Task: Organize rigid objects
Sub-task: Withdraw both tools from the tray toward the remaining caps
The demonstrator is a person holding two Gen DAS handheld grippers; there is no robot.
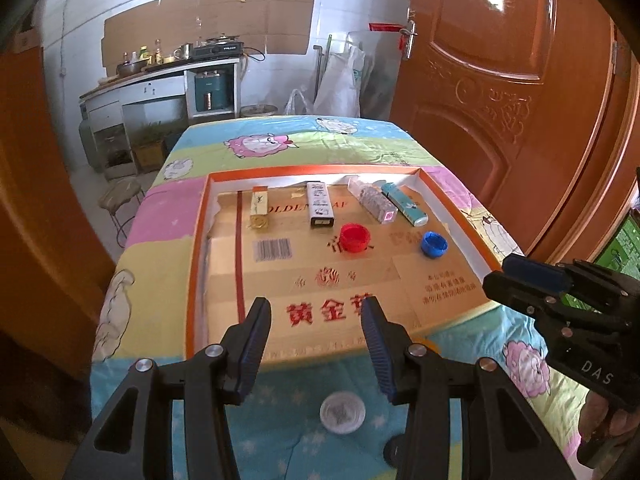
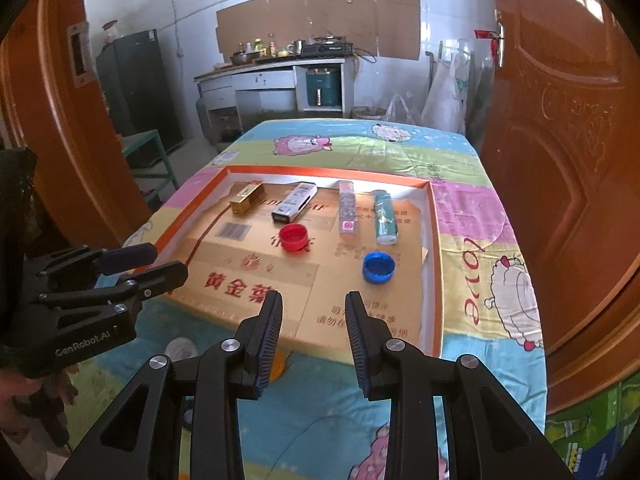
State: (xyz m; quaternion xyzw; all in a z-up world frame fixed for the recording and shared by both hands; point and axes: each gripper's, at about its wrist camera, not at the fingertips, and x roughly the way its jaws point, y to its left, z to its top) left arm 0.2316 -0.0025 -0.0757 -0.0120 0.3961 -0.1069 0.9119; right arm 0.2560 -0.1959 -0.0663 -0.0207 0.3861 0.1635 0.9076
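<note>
An orange-rimmed tray (image 1: 312,168) (image 2: 320,170) lined with printed cardboard lies on the table. Along its far side stand a gold box (image 1: 259,210) (image 2: 246,198), a white-and-black box (image 1: 320,204) (image 2: 294,202), a patterned box (image 1: 374,202) (image 2: 347,208) and a teal lighter (image 1: 404,204) (image 2: 384,218). A red cap (image 1: 354,238) (image 2: 294,238) and a blue cap (image 1: 434,244) (image 2: 378,266) lie nearer. My left gripper (image 1: 316,312) (image 2: 168,262) hovers open over the tray's near edge, nothing between its fingers. My right gripper (image 2: 314,300) (image 1: 496,272) is also open and holds nothing.
A white cap (image 1: 343,414) (image 2: 180,348) lies on the cartoon-print cloth in front of the tray. An orange cap (image 2: 278,364) shows partly behind a finger. Brown doors flank the table; a kitchen counter (image 2: 272,68) stands at the far wall.
</note>
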